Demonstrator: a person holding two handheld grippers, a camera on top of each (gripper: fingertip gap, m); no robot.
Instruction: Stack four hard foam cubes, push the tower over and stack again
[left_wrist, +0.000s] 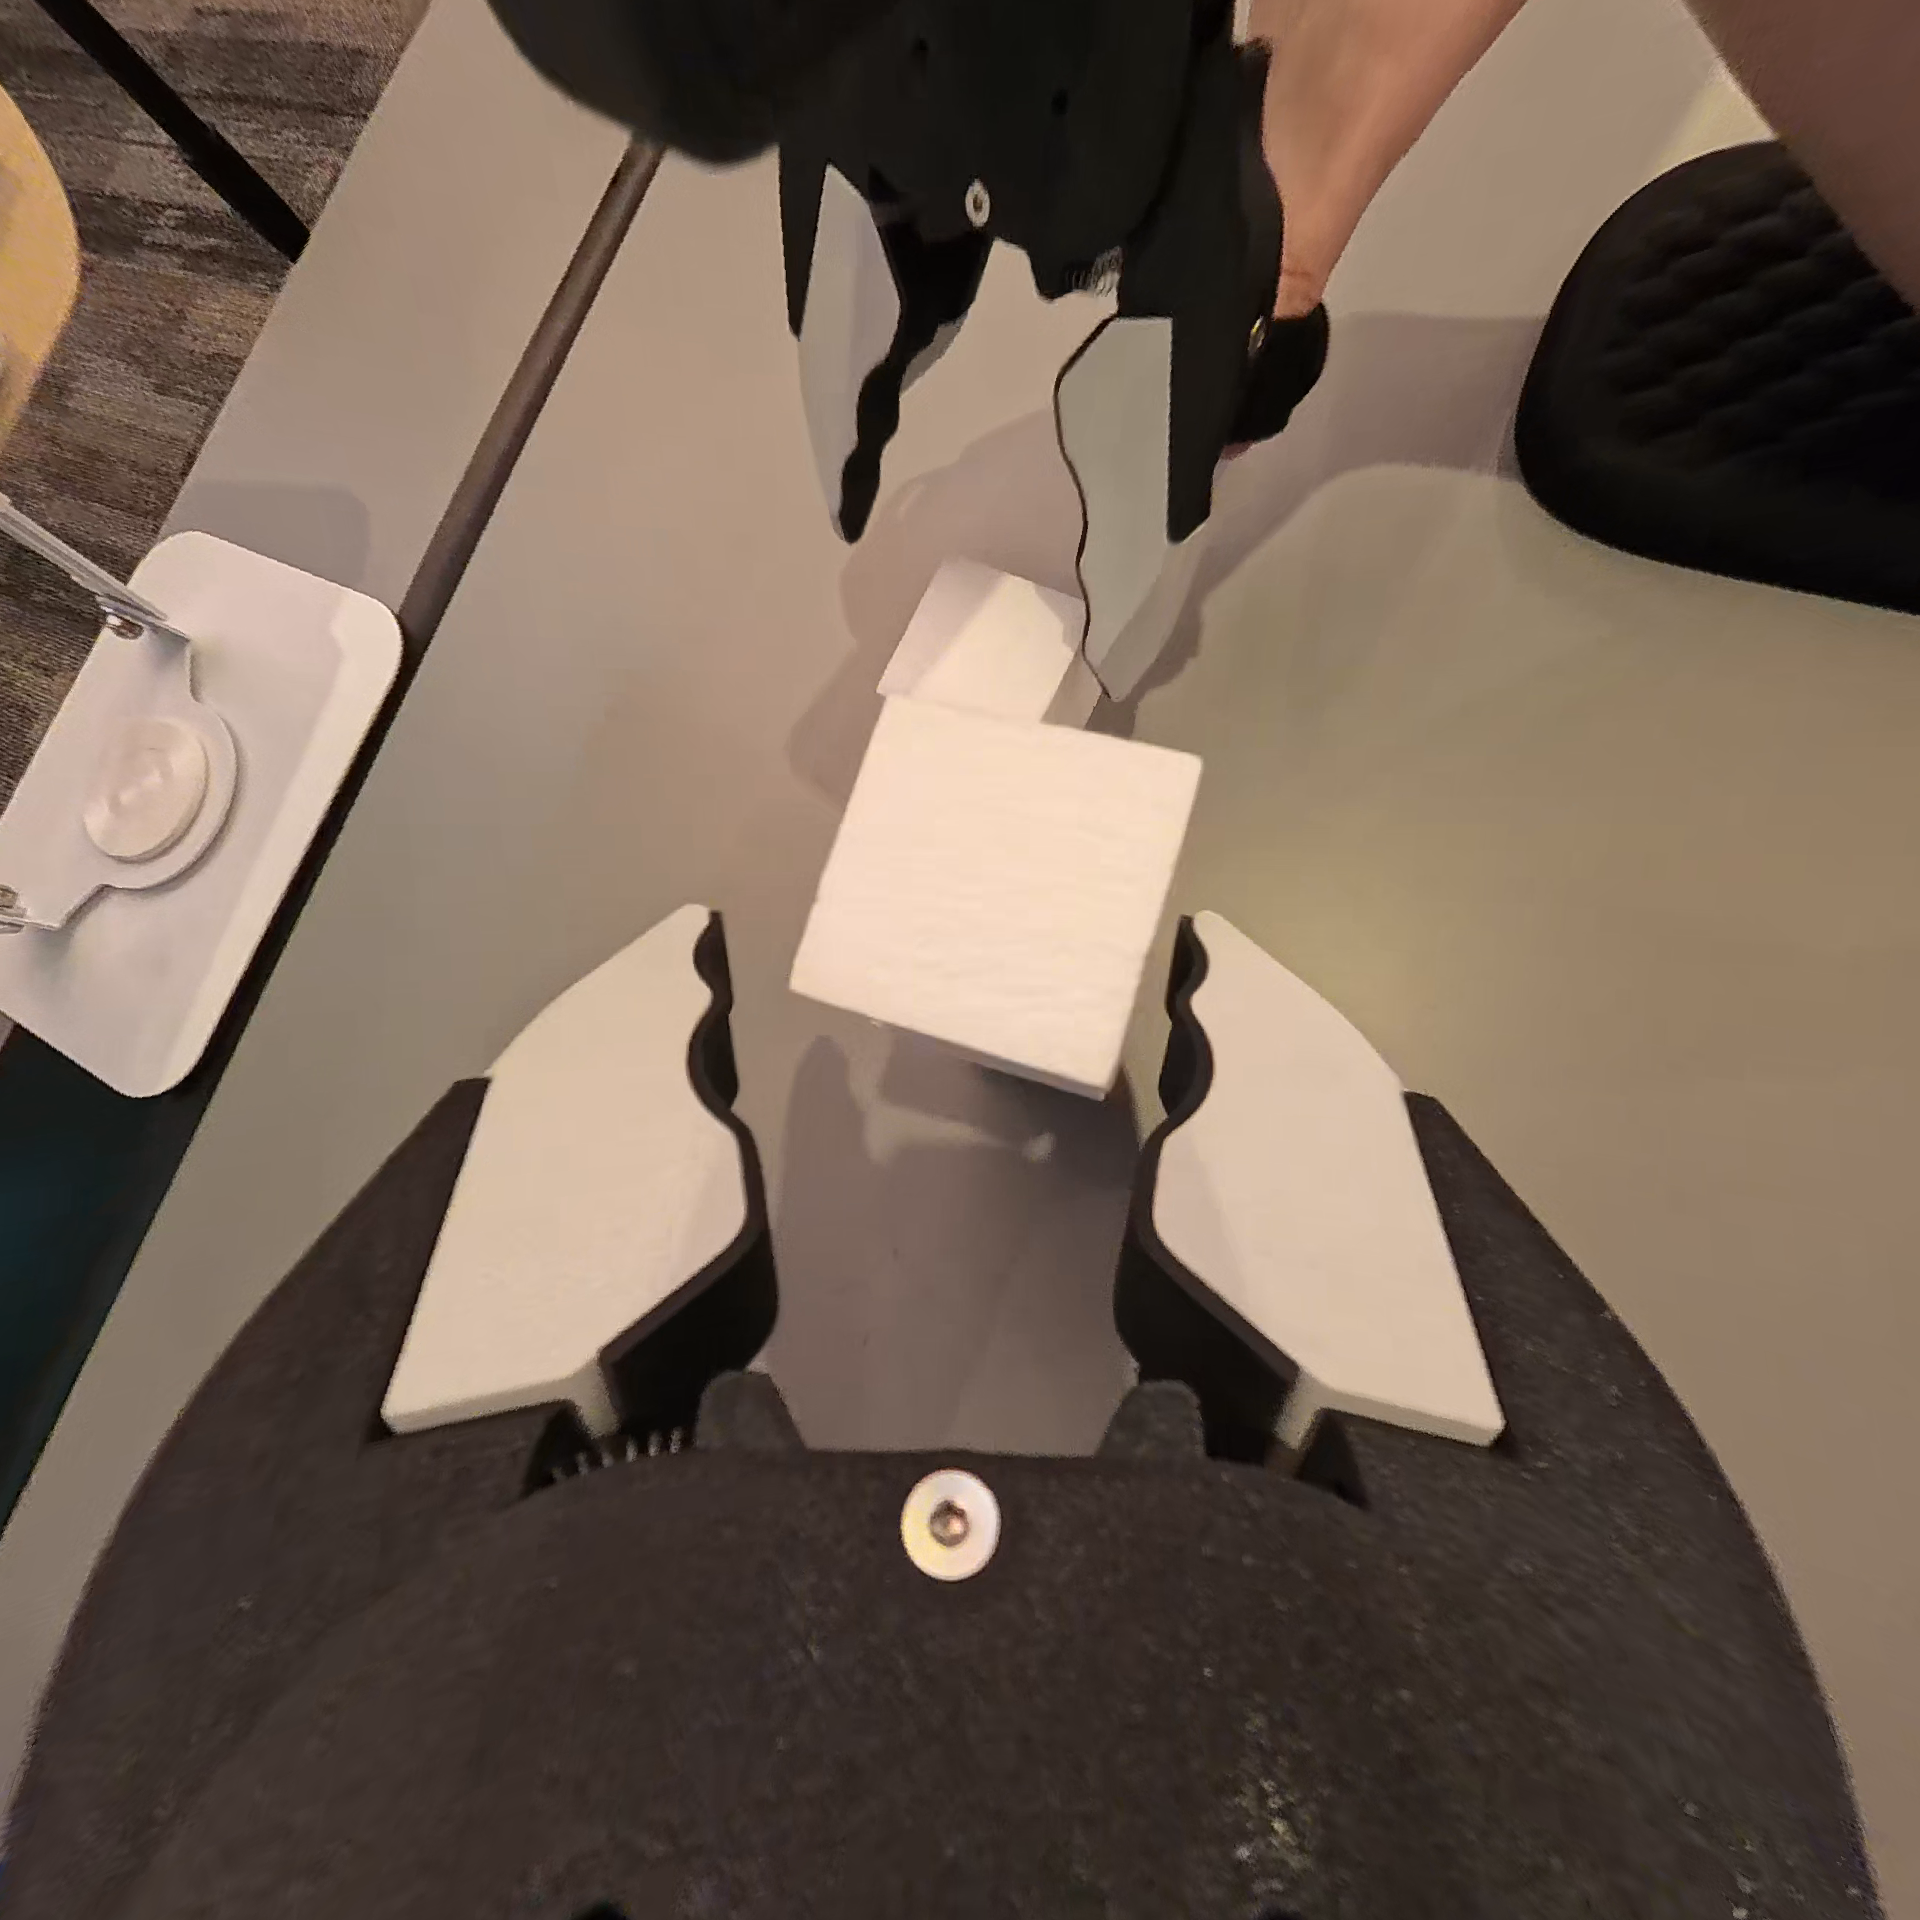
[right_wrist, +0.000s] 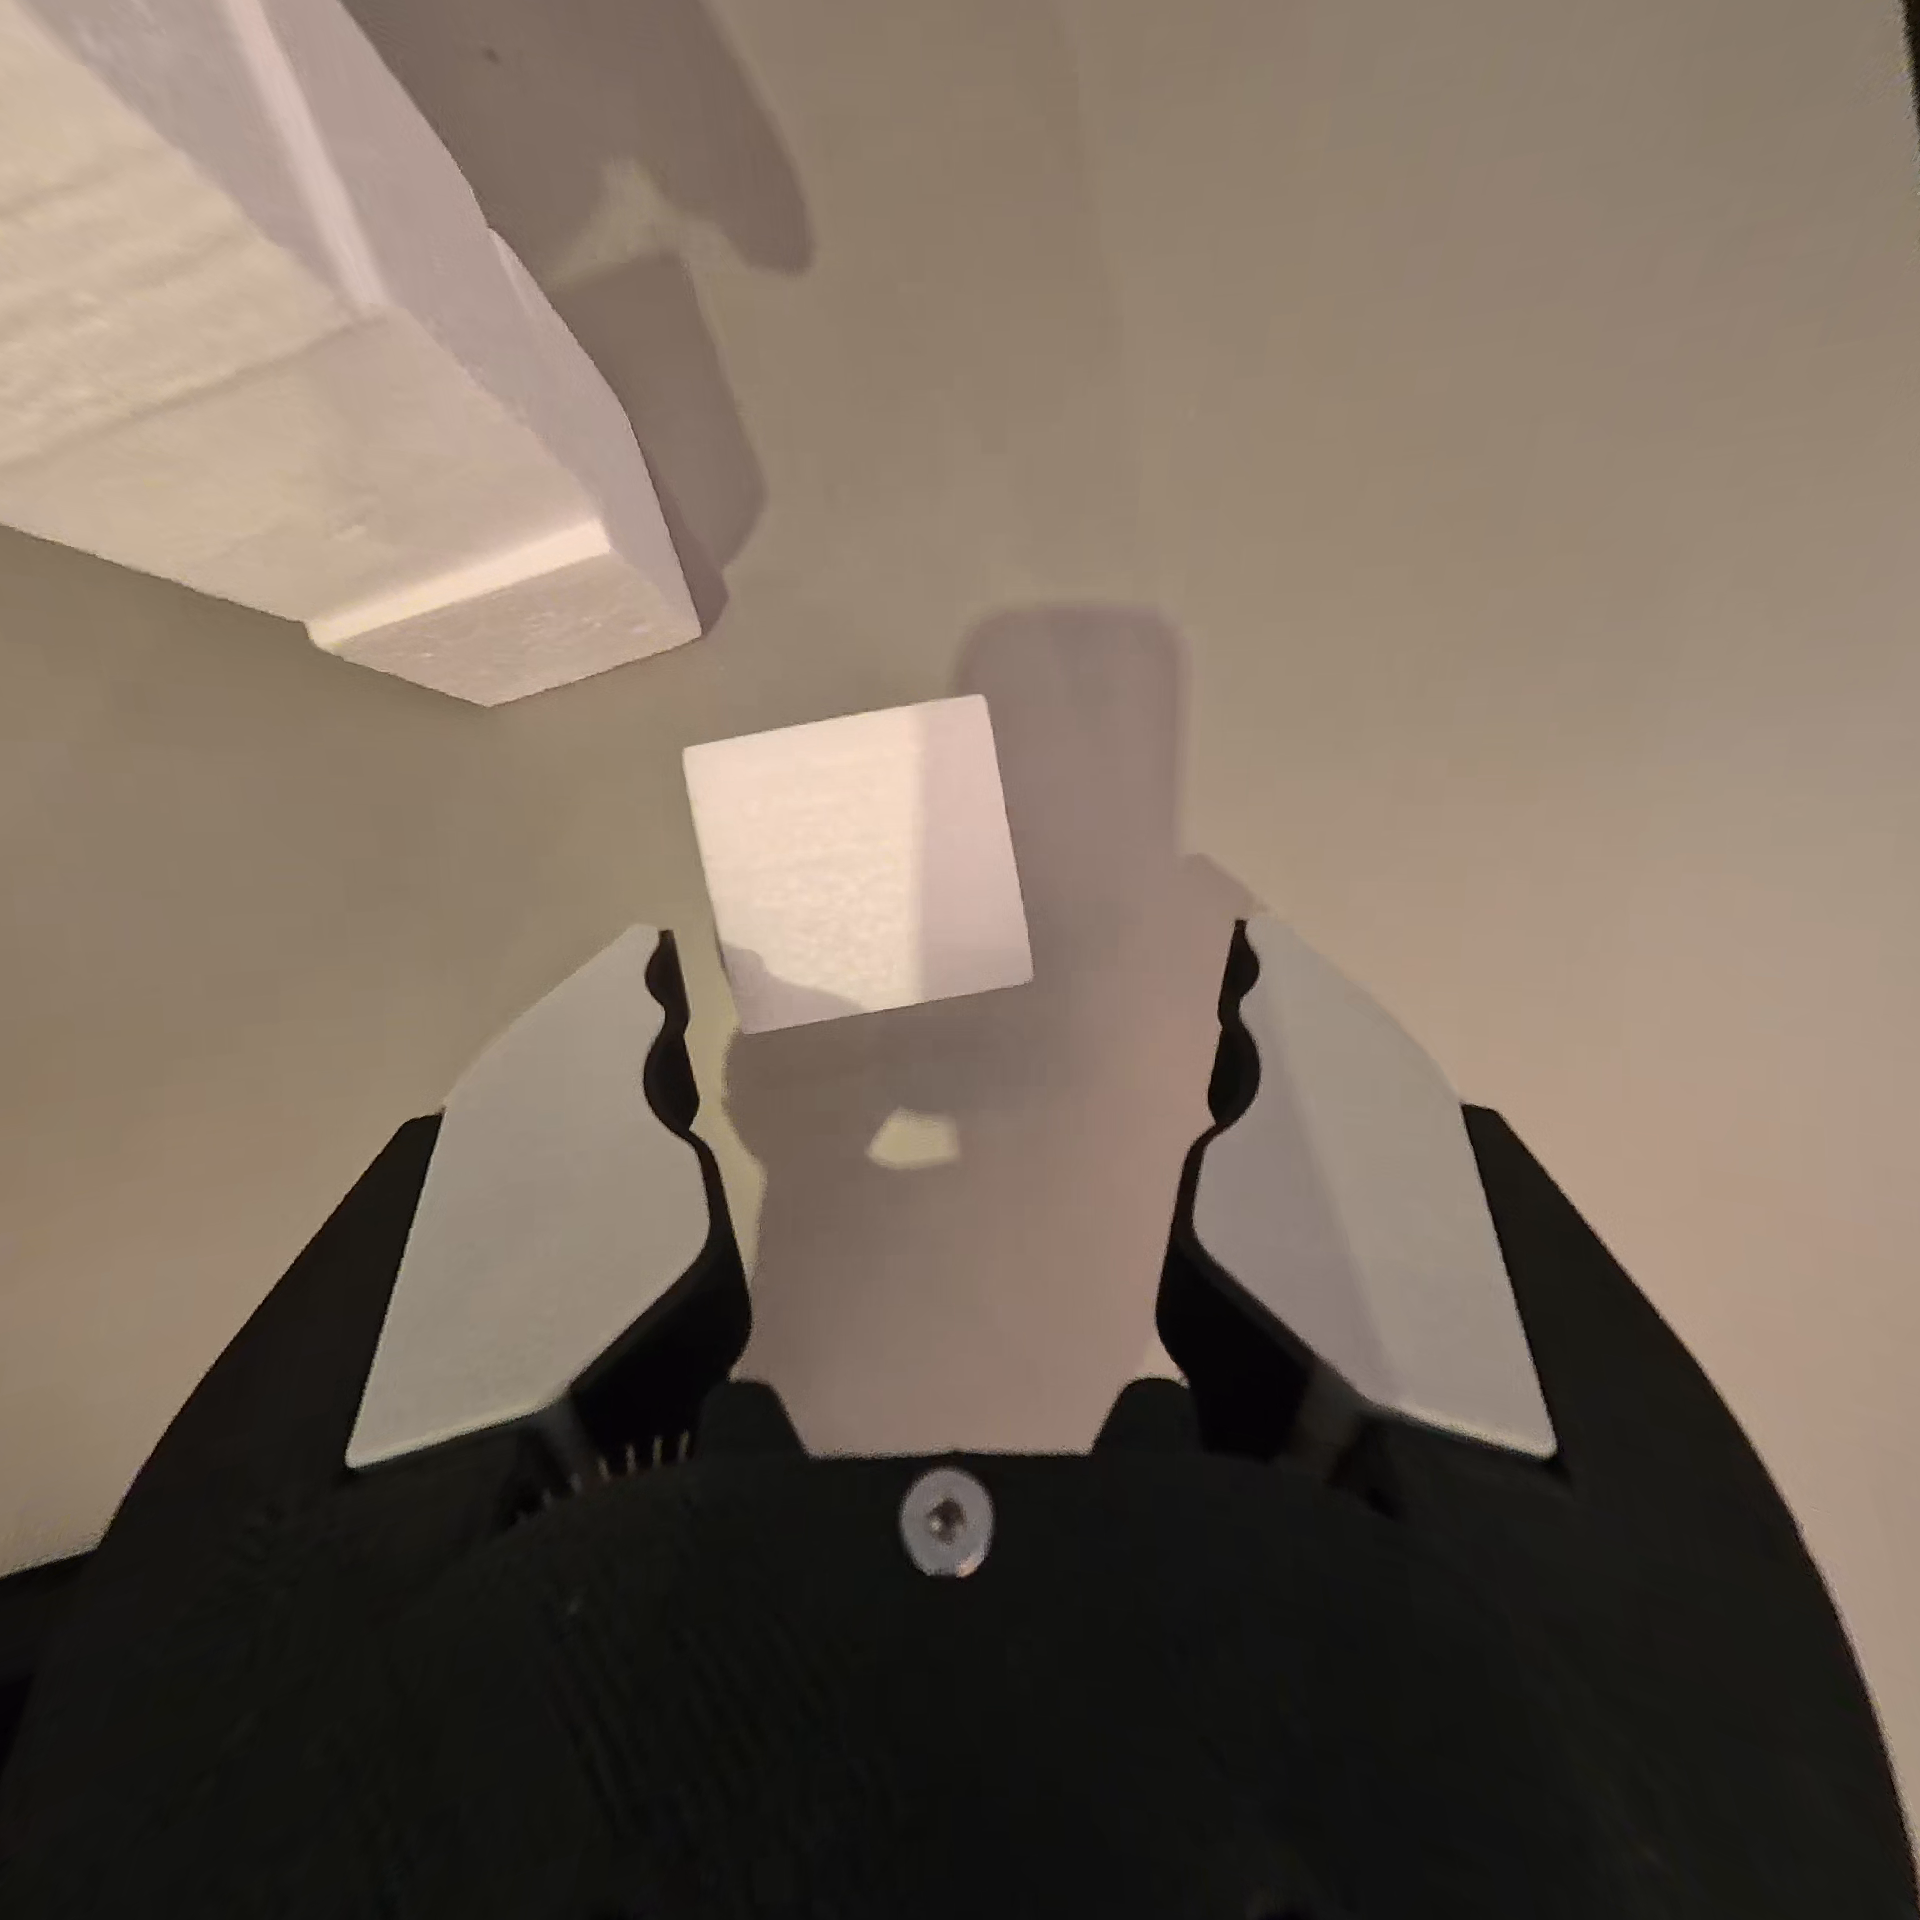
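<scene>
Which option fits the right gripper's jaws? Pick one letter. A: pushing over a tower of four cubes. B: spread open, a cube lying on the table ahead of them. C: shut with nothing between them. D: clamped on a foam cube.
B: the right gripper has its jaws spread wide, and a white foam cube lies on the table just ahead, ungripped.

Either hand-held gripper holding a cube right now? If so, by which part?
Nothing is held. The left hand-held gripper is open above the stacked cubes' top cube, without contact. The right hand-held gripper is open above a lone cube on the table.
</scene>
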